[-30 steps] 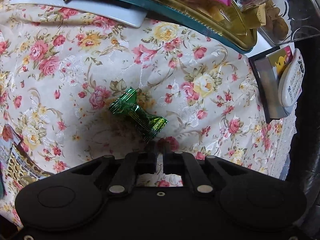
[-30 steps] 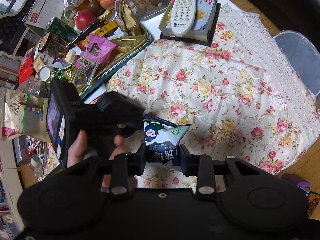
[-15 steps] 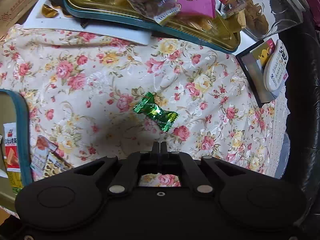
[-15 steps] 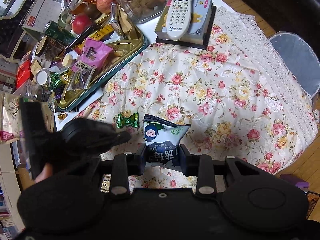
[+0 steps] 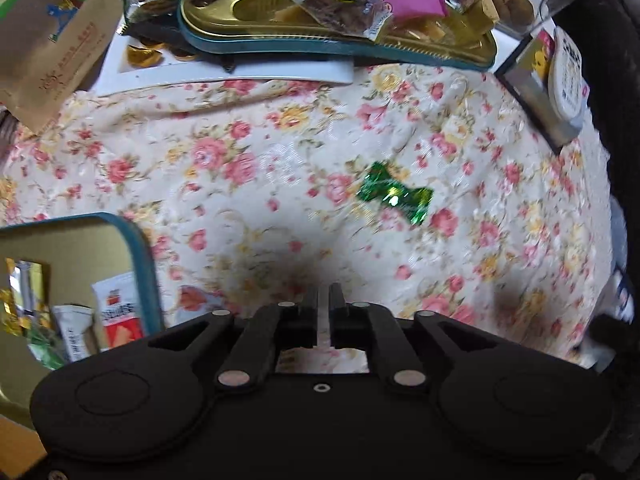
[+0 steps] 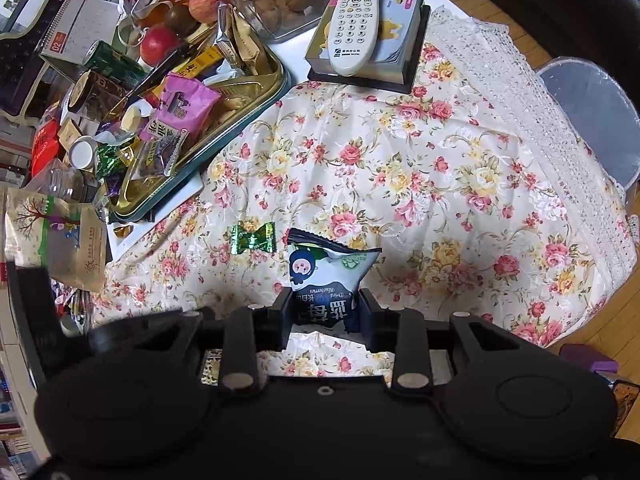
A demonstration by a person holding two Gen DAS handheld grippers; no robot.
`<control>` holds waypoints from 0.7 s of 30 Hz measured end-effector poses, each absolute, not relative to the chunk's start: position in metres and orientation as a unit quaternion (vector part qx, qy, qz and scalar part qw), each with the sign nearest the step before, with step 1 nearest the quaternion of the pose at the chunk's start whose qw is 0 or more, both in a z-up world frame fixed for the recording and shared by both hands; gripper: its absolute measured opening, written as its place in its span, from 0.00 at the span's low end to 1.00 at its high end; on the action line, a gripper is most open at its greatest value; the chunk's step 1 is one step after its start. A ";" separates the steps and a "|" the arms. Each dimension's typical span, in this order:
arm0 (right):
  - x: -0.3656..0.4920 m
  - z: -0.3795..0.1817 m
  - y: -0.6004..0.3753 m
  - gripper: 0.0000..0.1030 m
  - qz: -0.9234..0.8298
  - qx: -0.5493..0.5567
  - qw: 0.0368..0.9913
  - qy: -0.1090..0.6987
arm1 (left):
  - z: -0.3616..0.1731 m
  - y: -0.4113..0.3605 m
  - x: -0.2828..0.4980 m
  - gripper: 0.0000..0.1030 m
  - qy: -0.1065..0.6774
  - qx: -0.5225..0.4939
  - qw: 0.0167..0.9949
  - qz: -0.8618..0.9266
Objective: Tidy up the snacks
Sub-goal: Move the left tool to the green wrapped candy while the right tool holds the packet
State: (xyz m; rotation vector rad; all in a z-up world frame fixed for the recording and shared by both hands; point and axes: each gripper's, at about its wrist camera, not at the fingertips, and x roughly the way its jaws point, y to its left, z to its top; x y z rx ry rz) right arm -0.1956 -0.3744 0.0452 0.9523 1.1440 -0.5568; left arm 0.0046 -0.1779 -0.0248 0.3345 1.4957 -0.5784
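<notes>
- The right gripper (image 6: 322,312) has its jaws closed on the lower end of a small white-and-dark-blue foil snack packet with a cartoon face (image 6: 326,276). The grip is low on the packet, so the crimped top stands free above the jaws, which should make it easy to drop into a container.
- The packet is puffed and glossy, with printed characters near the jaws and a green round mark near its top corner. It hangs over the near middle of the counter, above the cloth.
- The left gripper (image 5: 324,300) has its jaws drawn together with only a thin slit between them and nothing in them. It points down at the cloth, empty, probably free for the next piece.
- A green shiny twist-wrapped candy (image 5: 394,196) lies alone on the cream tablecloth with pink and yellow roses (image 5: 280,140), near the middle of the counter and apart from both grippers. It looks like a stray piece yet to be sorted; its crinkled foil ends fan out on either side.
- At the near left edge of the counter, an open teal-rimmed box (image 5: 140,256) already holds several wrapped snacks, so it is likely the collecting place.
- Along the far left side, a gold tray with a teal rim (image 6: 224,136) is heaped with snack bags, a pink one among them.
- At the far edge, a white remote control (image 6: 354,24) rests on a stack of boxed cards, out of the way.
</notes>
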 end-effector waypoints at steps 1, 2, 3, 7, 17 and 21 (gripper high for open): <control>-0.195 0.045 -0.374 0.34 -0.249 0.427 0.701 0.514 | -0.025 -0.173 0.002 0.16 0.663 0.163 0.684 -0.258; -0.195 0.046 -0.373 0.34 -0.249 0.426 0.702 0.515 | -0.025 -0.169 0.000 0.18 0.659 0.174 0.685 -0.258; -0.194 0.046 -0.371 0.34 -0.249 0.423 0.703 0.515 | -0.025 -0.161 -0.002 0.19 0.657 0.183 0.685 -0.257; -0.191 0.045 -0.367 0.34 -0.248 0.416 0.704 0.519 | -0.034 -0.146 -0.009 0.19 0.671 0.210 0.659 -0.267; -0.179 0.042 -0.357 0.34 -0.248 0.399 0.705 0.532 | -0.067 -0.135 -0.036 0.20 0.659 0.329 0.629 -0.248; -0.177 0.041 -0.353 0.34 -0.248 0.392 0.707 0.534 | -0.083 -0.132 -0.030 0.22 0.668 0.327 0.636 -0.207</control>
